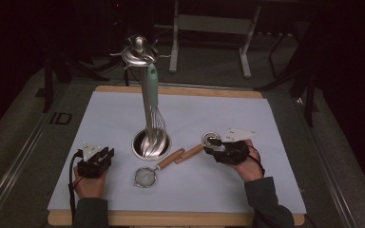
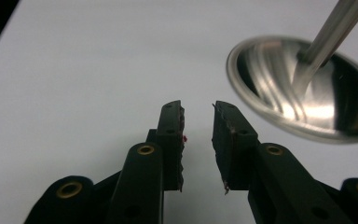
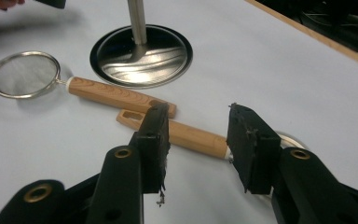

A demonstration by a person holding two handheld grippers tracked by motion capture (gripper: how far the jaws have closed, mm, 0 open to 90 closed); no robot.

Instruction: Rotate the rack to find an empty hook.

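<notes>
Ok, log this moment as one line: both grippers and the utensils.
left gripper: jaws open, nothing between | right gripper: jaws open astride second wooden handle, no contact | strainer: flat on table | whisk: hanging on stand

Right gripper fingers apart, straddling a wooden handle lying on the counter. Strainer and steel stand base beyond.
</notes>
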